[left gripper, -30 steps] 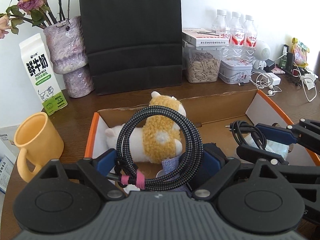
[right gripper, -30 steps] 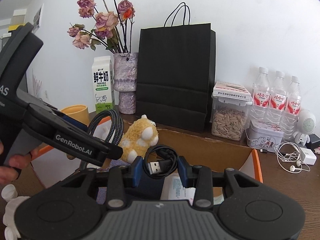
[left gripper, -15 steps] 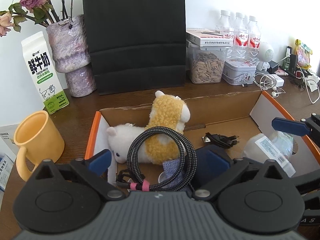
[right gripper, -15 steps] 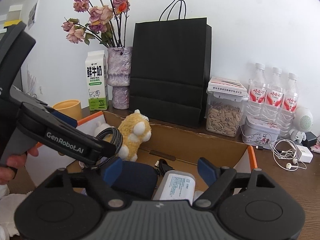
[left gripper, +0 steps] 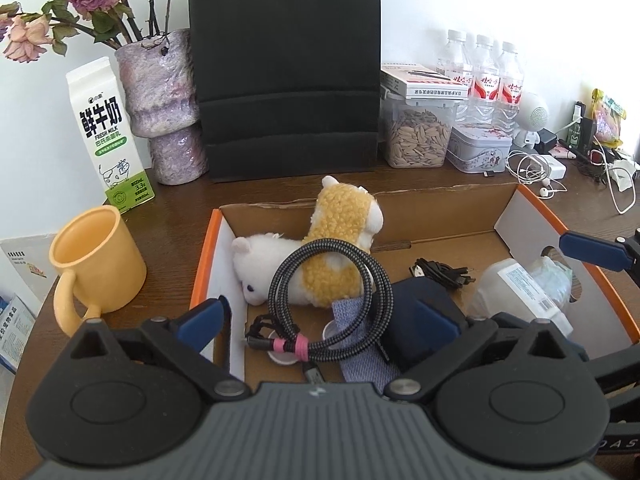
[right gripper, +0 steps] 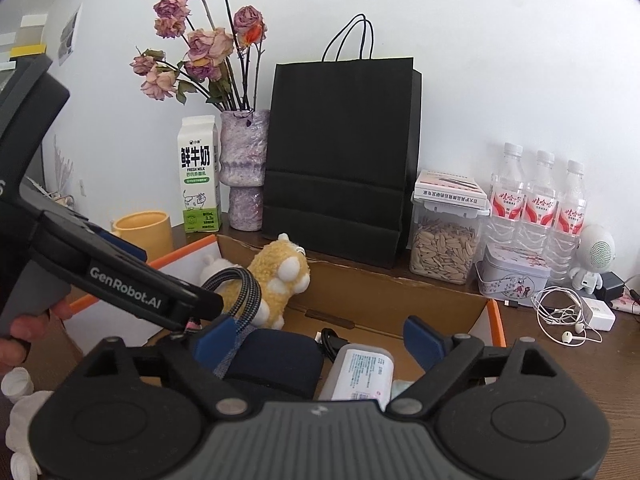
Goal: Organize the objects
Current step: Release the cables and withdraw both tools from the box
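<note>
While the left hand-held gripper (left gripper: 320,316) stands apart over the coiled cable (left gripper: 332,300) in the box (left gripper: 440,204), the right hand-held gripper (right gripper: 320,334) is opening, empty.

a cardboard box (left gripper: 444,204) sits on the tabletop (left gripper: 180,208). in it, a plush toy (left gripper: 320,264) lies at the left with a coiled cable (left gripper: 332,304) leaning on it; a small cable (left gripper: 440,272) and a bottle (left gripper: 520,288) lie to the right. a mug (left gripper: 96,260) stands left of the box, a milk carton (left gripper: 108,136), vase (left gripper: 164,104) and paper bag (left gripper: 284,68) behind it.
</note>
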`<state>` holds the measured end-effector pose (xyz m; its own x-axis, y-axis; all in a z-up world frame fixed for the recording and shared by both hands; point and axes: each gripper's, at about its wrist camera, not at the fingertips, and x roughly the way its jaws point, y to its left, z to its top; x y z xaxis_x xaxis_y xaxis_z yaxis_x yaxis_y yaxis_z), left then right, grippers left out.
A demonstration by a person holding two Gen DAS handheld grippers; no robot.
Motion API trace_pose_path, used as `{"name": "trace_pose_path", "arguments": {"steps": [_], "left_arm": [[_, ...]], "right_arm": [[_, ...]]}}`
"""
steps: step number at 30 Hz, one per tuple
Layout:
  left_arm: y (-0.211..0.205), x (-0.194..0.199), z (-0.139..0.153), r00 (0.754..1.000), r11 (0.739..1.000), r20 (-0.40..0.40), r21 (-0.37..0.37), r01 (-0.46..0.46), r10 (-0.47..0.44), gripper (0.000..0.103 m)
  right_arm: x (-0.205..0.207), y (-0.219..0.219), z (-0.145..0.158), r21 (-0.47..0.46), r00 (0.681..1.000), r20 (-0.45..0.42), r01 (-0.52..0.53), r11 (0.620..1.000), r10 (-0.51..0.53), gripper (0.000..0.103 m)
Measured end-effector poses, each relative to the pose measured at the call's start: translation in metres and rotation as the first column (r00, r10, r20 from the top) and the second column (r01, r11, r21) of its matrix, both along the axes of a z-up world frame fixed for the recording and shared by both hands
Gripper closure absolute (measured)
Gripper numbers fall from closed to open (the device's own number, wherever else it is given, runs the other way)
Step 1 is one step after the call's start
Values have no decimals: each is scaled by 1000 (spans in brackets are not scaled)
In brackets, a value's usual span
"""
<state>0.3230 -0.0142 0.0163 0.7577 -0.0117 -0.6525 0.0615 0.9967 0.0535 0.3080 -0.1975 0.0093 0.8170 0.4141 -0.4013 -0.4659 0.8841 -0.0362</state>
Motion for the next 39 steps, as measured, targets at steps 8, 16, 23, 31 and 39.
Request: {"name": "trace_pose_path", "arguments": {"steps": [8, 16, 23, 31, 39], "left_arm": [[9, -39, 6, 1000, 1000, 3, -9, -26, 26, 0], [24, -83, 6, 998, 998, -13, -12, -58, 58, 0], [37, -117, 3, 996, 996, -23, -13, -89, 88, 0], [54, -153, -3, 992, 992, -33, -13, -123, 123, 0], [76, -177, -16, 985, 986, -54, -7, -167, 166, 0]], "right_arm": [[-38, -2, 9, 11, 1000, 10, 19, 1000, -20, 6], [-76, -4, 11, 25, 1000, -12, 27, 999, -27, 5], [-107, 0, 7, 7, 999, -38, 21, 1000, -21, 5], [-135, 7, 1, -12, 997, -72, 5, 1000, -6, 5], [-151, 23, -15, -47, 991, -130, -23, 999, 17, 5]]}}
